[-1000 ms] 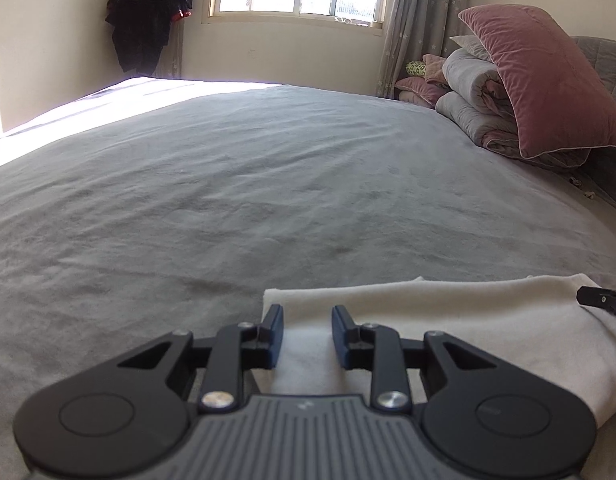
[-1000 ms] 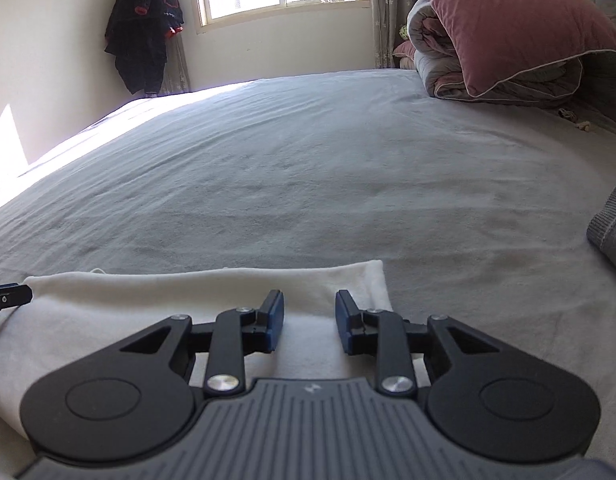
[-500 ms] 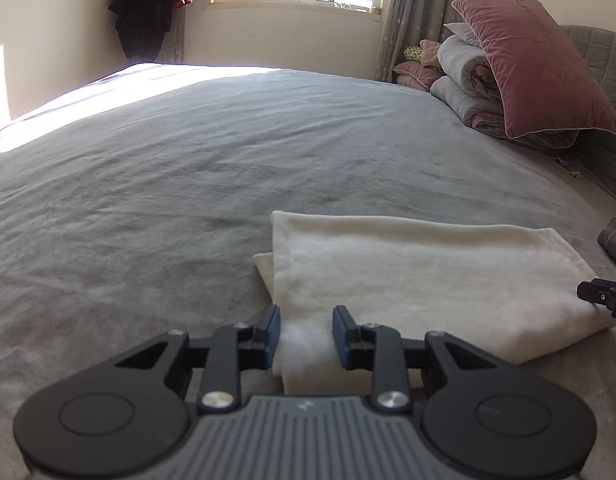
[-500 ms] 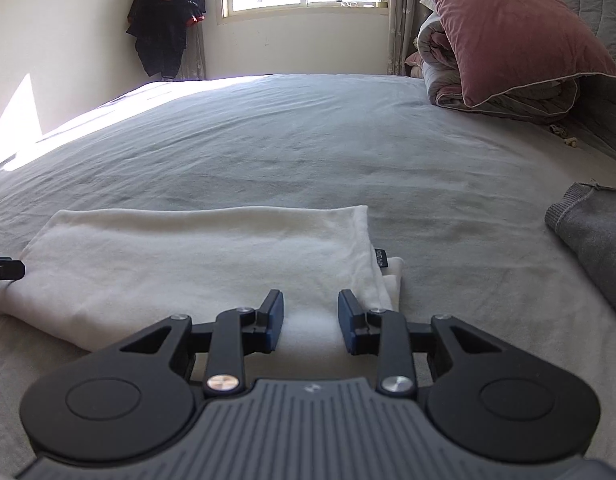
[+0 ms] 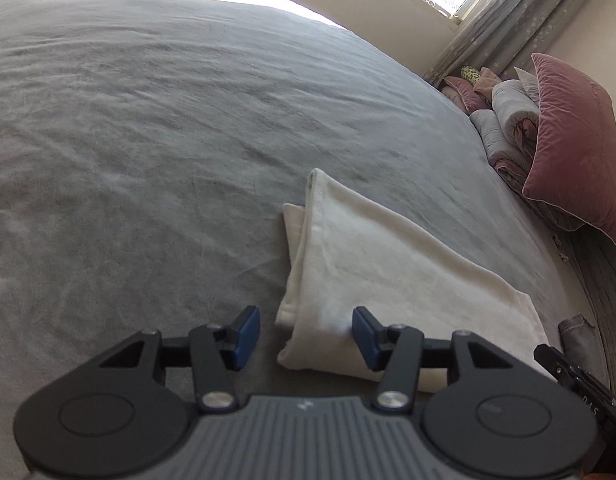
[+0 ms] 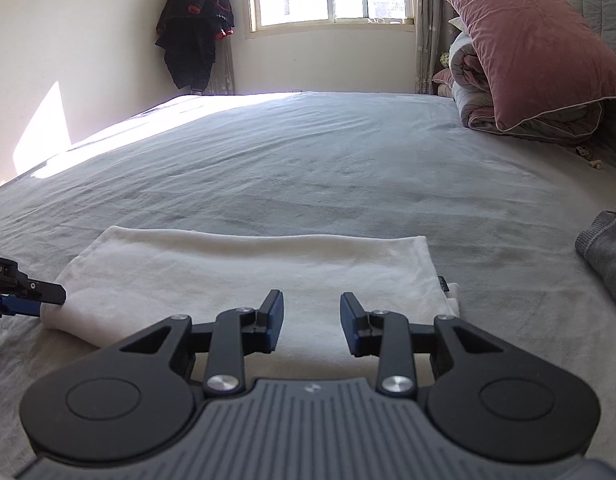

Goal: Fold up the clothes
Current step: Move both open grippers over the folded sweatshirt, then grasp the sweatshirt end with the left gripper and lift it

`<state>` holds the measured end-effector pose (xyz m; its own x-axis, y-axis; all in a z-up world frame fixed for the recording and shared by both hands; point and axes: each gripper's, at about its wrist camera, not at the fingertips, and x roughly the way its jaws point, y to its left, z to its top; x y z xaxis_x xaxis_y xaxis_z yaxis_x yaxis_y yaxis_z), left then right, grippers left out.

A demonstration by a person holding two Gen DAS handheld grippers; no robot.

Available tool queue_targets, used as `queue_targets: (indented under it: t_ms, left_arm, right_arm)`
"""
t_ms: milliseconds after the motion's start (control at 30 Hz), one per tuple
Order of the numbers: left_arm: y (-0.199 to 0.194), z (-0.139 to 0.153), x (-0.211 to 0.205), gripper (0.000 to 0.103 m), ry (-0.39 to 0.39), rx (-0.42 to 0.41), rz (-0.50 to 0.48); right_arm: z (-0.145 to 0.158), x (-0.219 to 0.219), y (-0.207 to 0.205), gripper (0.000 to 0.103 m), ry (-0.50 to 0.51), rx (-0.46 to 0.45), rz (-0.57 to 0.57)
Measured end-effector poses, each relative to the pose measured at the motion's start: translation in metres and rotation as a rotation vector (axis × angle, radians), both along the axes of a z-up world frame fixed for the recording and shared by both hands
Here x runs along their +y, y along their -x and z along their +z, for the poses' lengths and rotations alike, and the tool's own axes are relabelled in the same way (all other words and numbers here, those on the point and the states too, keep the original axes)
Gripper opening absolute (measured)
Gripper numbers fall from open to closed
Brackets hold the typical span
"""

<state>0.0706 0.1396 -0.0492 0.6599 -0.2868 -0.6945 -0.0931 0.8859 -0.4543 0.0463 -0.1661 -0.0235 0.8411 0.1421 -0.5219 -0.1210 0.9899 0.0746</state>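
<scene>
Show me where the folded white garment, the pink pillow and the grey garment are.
folded white garment (image 6: 244,276): right wrist view, middle of top layer.
pink pillow (image 6: 527,40): right wrist view, front face.
grey garment (image 6: 605,254): right wrist view, visible folded edge.

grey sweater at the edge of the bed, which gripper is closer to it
Right. The right gripper is over the cream garment's end nearest the grey sweater; the left gripper is at its far end.

Both wrist views low and close over the bed (image 6: 308,168): left tilted, facing 1 o'clock; right level, facing 12. Shared: white folded cloth (image 5: 387,264), pink pillow (image 6: 527,44).
</scene>
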Motion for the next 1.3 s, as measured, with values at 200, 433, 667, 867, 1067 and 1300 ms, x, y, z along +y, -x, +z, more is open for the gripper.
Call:
queue_targets:
  t_ms: [200, 433, 667, 867, 1067, 1300]
  left_arm:
    - [-0.015, -0.009, -0.004, 0.053, 0.047, -0.023, 0.02]
    - [-0.019, -0.019, -0.009, 0.035, 0.096, -0.063, 0.043]
    - [-0.011, -0.011, -0.013, 0.018, 0.096, -0.138, 0.066]
    - [-0.008, 0.023, -0.031, 0.015, 0.028, -0.214, 0.034]
    - [-0.002, 0.062, -0.059, 0.014, -0.051, -0.268, -0.009]
    - [-0.003, 0.094, -0.105, 0.014, -0.133, -0.296, -0.083]
  right_arm:
    - [0.0, 0.016, -0.008, 0.035, -0.005, -0.008, 0.03]
    - [-0.008, 0.026, -0.023, 0.035, -0.035, -0.016, 0.047]
    - [-0.015, 0.038, -0.042, 0.014, -0.12, 0.006, 0.124]
    - [-0.035, 0.051, -0.06, 0.005, -0.095, 0.117, 0.191]
    - [-0.023, 0.033, -0.067, 0.006, -0.171, 0.175, 0.21]
    - [-0.018, -0.002, -0.068, 0.018, -0.354, 0.214, 0.194]
